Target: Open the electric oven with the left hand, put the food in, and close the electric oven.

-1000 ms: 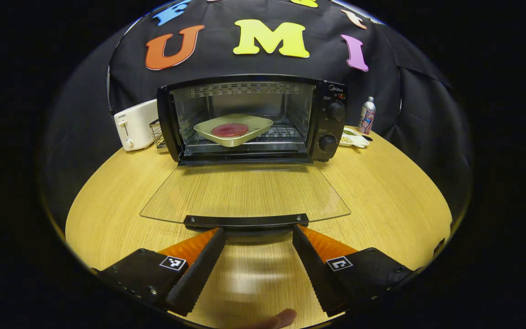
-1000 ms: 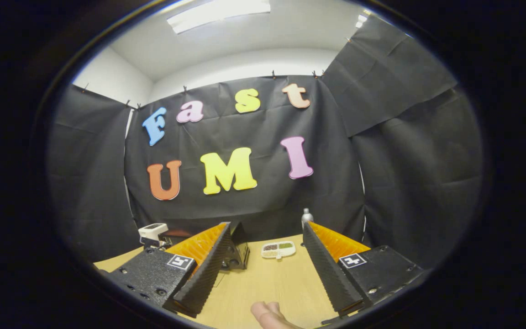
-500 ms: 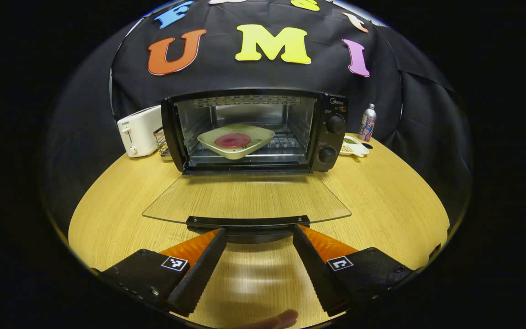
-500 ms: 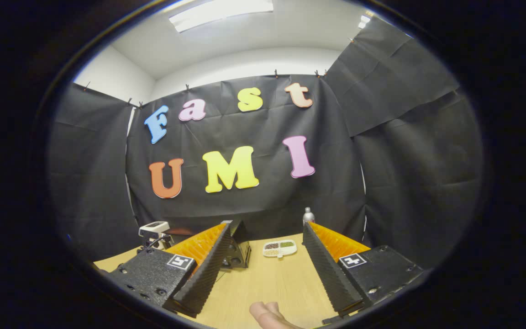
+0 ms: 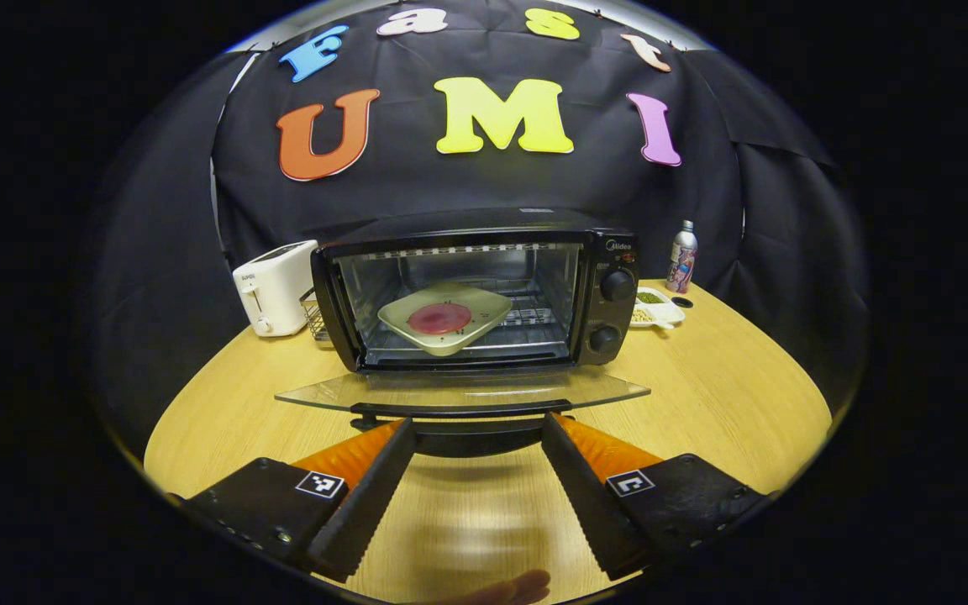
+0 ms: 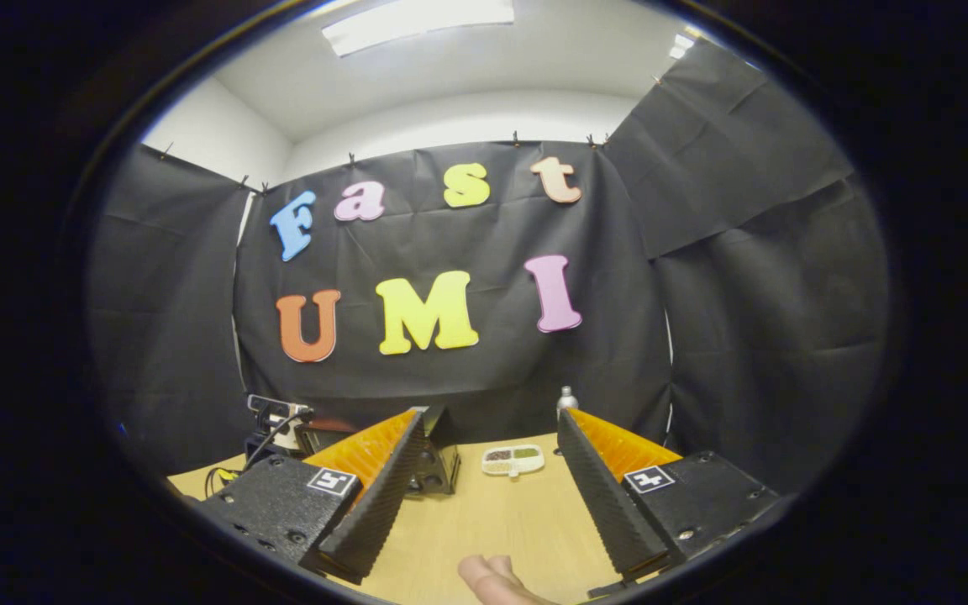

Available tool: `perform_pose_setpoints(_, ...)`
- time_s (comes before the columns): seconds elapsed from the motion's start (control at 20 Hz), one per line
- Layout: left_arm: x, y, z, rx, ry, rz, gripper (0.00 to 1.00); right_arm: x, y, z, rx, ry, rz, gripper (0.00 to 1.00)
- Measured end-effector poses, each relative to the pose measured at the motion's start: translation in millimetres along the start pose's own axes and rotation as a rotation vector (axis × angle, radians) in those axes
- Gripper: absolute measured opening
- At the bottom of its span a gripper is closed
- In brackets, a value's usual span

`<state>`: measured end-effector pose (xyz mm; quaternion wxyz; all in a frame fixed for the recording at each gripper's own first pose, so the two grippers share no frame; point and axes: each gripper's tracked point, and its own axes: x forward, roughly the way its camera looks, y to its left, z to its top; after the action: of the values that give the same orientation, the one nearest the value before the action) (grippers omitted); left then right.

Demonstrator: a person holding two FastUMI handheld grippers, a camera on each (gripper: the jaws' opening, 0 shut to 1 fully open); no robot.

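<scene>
The black electric oven [image 5: 484, 290] stands at the back of the wooden table [image 5: 728, 395]. Inside it, a pale plate [image 5: 446, 319] carrying a round red piece of food [image 5: 439, 318] rests on the rack. The glass door [image 5: 463, 391] hangs partly raised and shows almost edge-on. Its black handle [image 5: 460, 410] lies across the tips of my left gripper [image 5: 476, 424], which is open with one finger on each side below the handle. My right gripper [image 6: 491, 413] is open with nothing in it, held above the table and aimed at the wall. A corner of the oven [image 6: 434, 462] shows past its left finger.
A white toaster [image 5: 276, 286] and a wire rack [image 5: 313, 315] stand left of the oven. A small divided dish [image 5: 656, 307] and a bottle [image 5: 683, 256] stand to its right. The dish [image 6: 513, 459] and bottle [image 6: 565, 399] also show in the right gripper view.
The door's front edge has risen with my left gripper under the handle, so the glass looks much flatter. The left gripper view now tilts upward. The right gripper has barely moved.
</scene>
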<state>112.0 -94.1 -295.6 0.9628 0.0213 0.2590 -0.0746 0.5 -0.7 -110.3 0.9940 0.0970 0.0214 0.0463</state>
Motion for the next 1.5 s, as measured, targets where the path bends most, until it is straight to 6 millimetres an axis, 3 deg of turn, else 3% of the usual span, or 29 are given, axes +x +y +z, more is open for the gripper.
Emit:
perform_pose_setpoints(0.2,3,2,22,0.02,-0.067,0.011,0.97,1,0,-4,0.0,0.011,0.003,0.96)
perform_pose_setpoints(0.25,4,3,26,0.019,-0.077,0.012,0.97,2,-3,-4,-0.002,0.013,-0.002,1.0)
perform_pose_setpoints(0.75,23,10,80,0.025,-0.22,0.001,0.97,4,-11,-9,0.004,0.018,-0.004,0.96)
perform_pose_setpoints(0.8,25,12,85,0.023,-0.234,0.008,0.97,5,-12,-8,0.003,0.018,-0.009,1.0)
perform_pose_setpoints(0.85,31,15,91,0.013,-0.243,0.015,0.97,4,-15,-10,0.0,0.02,-0.015,0.96)
perform_pose_setpoints(1.0,56,21,91,-0.084,-0.198,0.015,0.97,5,-17,-11,-0.001,0.027,-0.023,0.96)
perform_pose_setpoints(1.05,63,28,95,-0.111,-0.198,0.029,0.96,6,-18,-12,-0.002,0.03,-0.028,1.0)
perform_pose_setpoints(1.1,68,35,96,-0.133,-0.187,0.042,0.97,6,-20,-12,-0.005,0.035,-0.035,0.96)
perform_pose_setpoints(1.15,72,30,92,-0.163,-0.169,0.016,0.97,6,-21,-14,-0.008,0.041,-0.041,0.96)
perform_pose_setpoints(1.25,60,36,94,-0.188,-0.166,0.019,0.96,5,-21,-13,-0.012,0.047,-0.049,1.0)
perform_pose_setpoints(1.3,50,39,96,-0.181,-0.178,0.027,0.96,4,-21,-12,-0.013,0.048,-0.054,0.96)
perform_pose_setpoints(1.5,4,42,109,-0.136,-0.226,0.035,0.95,-4,-17,-8,-0.02,0.051,-0.065,0.96)
